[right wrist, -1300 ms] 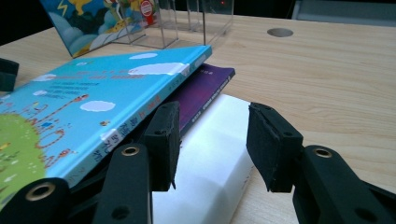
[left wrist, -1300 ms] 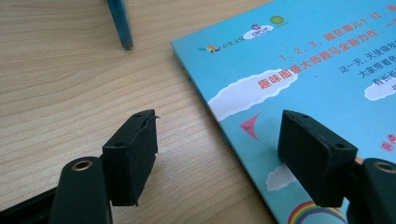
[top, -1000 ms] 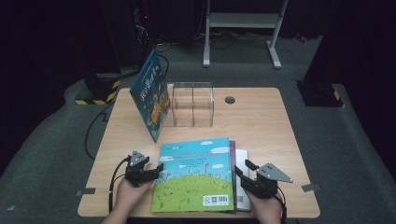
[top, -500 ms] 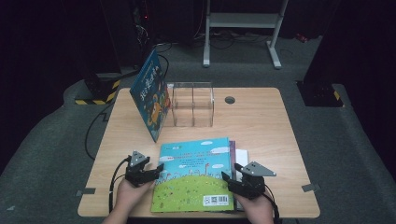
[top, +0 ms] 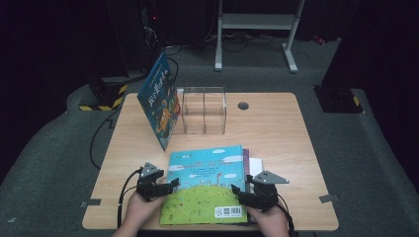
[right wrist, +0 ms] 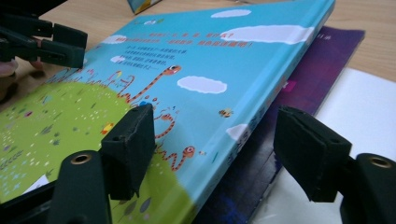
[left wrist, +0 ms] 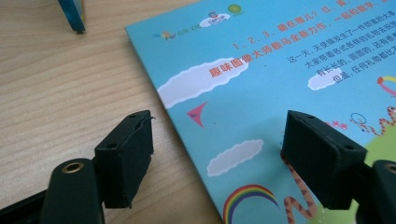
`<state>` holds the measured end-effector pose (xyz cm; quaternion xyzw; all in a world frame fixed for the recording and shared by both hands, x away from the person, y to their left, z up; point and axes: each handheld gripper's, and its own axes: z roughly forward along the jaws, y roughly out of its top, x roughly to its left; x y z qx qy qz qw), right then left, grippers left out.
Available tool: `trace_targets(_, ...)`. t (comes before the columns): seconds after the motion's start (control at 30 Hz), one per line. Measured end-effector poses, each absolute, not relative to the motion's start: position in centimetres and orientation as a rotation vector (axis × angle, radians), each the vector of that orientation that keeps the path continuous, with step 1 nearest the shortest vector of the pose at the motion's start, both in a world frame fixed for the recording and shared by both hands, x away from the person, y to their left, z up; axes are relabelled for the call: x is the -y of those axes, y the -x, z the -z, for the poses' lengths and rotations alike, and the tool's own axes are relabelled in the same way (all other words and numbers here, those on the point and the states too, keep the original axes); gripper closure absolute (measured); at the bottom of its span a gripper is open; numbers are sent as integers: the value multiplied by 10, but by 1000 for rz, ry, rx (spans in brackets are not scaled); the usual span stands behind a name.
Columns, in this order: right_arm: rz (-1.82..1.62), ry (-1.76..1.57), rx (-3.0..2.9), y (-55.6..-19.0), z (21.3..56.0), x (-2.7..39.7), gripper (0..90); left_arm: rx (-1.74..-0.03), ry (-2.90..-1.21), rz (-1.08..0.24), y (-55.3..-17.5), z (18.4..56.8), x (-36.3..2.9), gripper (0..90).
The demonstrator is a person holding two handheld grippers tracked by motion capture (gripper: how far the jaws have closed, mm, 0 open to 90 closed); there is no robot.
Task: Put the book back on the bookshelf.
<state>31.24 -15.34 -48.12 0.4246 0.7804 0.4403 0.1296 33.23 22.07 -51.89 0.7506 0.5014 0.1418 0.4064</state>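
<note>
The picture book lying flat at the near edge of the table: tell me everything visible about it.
The picture book is a glossy hardcover lying flat, back cover up: blue sky with white clouds, green hill, striped snakes, a rainbow, red and black Chinese text, a barcode near the person. It rests on a purple book and a white one, on the wooden table. The left tool and right tool each straddle a side edge, jaws open, having just widened.

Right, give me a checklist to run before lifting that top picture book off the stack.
1. Left gripper straddles the picture book's left edge: ok.
2. Right gripper straddles its right edge: ok; its jaws have just been opening.
3. Jaws pressing on the book: not ok, both stand open.
4. Purple book underneath outside the right jaws: cannot tell.
5. Free slot in the clear rack: ok.
</note>
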Motion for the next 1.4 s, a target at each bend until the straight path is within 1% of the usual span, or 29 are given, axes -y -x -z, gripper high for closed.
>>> trace_targets(0.13, -1273, -1233, -2299, -311, 481, 151, 269, -1272, -1876, -309, -325, 520, -222, 213)
trace_targets(0.43, -1261, -1227, -2327, -310, 481, 149, 246, -1257, -1882, -268, -321, 521, -215, 162)
trace_targets(0.57, -1251, -1238, -2342, -311, 481, 147, 214, -1261, -1867, -194, -321, 523, -215, 145)
trace_targets(0.73, -1247, -1259, -2351, -312, 481, 147, 208, -1261, -1866, -185, -320, 523, -215, 135)
trace_targets(0.9, -1234, -1279, -2360, -313, 480, 144, 197, -1265, -1879, -187, -319, 523, -211, 94)
trace_targets(1.2, -1211, -1310, -2385, -319, 479, 138, 193, -1256, -1870, -189, -317, 524, -211, 89)
trace_targets(1.4, -1226, -1288, -2390, -319, 477, 145, 227, -1218, -1880, -186, -316, 525, -207, 92)
